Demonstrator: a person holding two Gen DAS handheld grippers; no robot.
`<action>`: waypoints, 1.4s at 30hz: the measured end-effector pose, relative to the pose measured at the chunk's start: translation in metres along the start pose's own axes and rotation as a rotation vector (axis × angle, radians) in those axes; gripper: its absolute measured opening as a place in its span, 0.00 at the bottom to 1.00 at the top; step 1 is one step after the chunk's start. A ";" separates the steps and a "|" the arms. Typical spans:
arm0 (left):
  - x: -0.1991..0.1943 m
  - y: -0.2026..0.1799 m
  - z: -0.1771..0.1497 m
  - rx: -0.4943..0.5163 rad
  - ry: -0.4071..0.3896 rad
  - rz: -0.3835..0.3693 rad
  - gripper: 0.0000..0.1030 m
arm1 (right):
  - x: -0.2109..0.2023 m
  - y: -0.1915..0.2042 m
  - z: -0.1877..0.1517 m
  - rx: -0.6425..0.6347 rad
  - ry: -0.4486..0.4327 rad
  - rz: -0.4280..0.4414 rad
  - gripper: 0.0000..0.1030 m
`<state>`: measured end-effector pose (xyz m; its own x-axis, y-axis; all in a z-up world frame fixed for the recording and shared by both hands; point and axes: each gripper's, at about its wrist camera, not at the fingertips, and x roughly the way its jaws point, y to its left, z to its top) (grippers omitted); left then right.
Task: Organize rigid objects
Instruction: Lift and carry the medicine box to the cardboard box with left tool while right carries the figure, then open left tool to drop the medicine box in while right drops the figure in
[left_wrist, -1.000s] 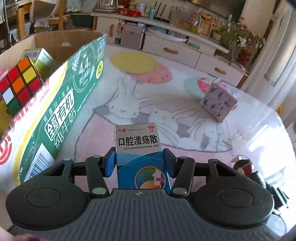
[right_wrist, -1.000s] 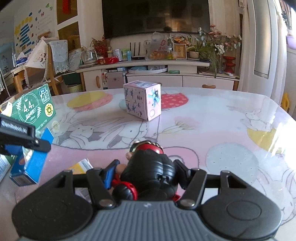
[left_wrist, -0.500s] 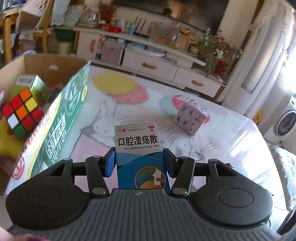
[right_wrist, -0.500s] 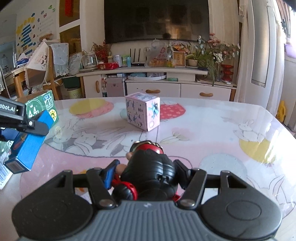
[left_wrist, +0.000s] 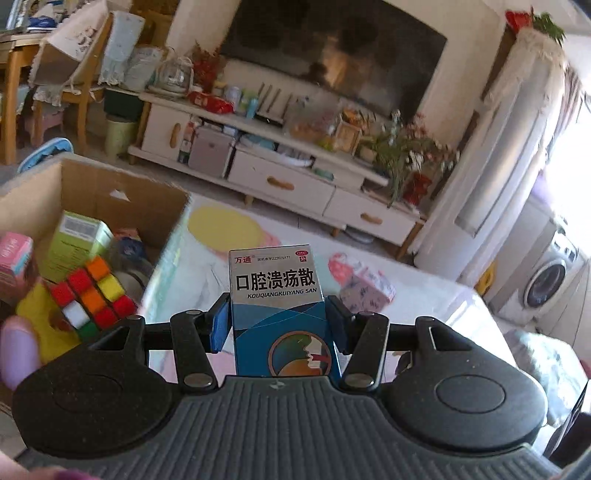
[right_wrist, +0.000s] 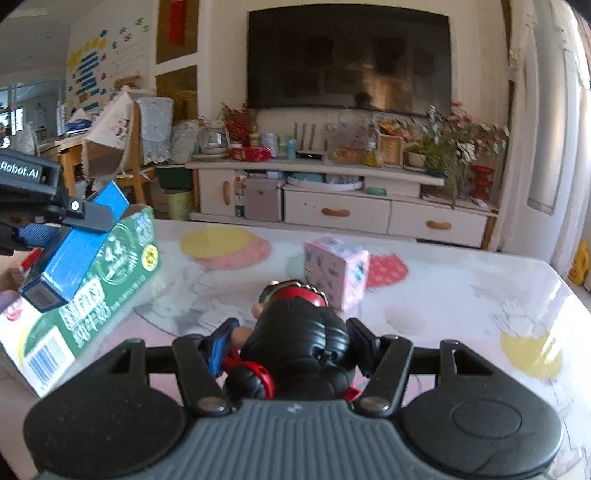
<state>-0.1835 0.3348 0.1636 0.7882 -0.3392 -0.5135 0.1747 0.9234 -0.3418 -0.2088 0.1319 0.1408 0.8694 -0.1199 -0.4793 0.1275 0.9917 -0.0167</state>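
Your cardboard box (left_wrist: 92, 192) lies left and just ahead of the left tongs (left_wrist: 275, 325), which are clamped on the upright blue medicine carton (left_wrist: 277, 310) (long axis pointing away from you); that hand is nearer the box. Your right tongs (right_wrist: 291, 343) grip the black-and-red toy figure (right_wrist: 295, 332) above the bench (right_wrist: 443, 295), box well left, pink cube (right_wrist: 336, 269) beyond.

Puzzle cube (left_wrist: 90, 297) inside carton (left_wrist: 110, 192)
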 end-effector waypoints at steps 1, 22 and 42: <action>-0.002 0.005 0.003 -0.012 -0.012 0.001 0.64 | 0.000 0.005 0.003 -0.006 -0.006 0.011 0.61; 0.001 0.085 0.050 -0.272 -0.167 0.282 0.64 | 0.061 0.137 0.085 -0.198 -0.119 0.310 0.61; -0.008 0.089 0.042 -0.319 -0.104 0.370 0.63 | 0.103 0.185 0.086 -0.318 -0.086 0.362 0.69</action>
<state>-0.1496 0.4273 0.1710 0.8205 0.0355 -0.5706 -0.3044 0.8720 -0.3834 -0.0550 0.2989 0.1639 0.8690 0.2452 -0.4298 -0.3308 0.9339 -0.1361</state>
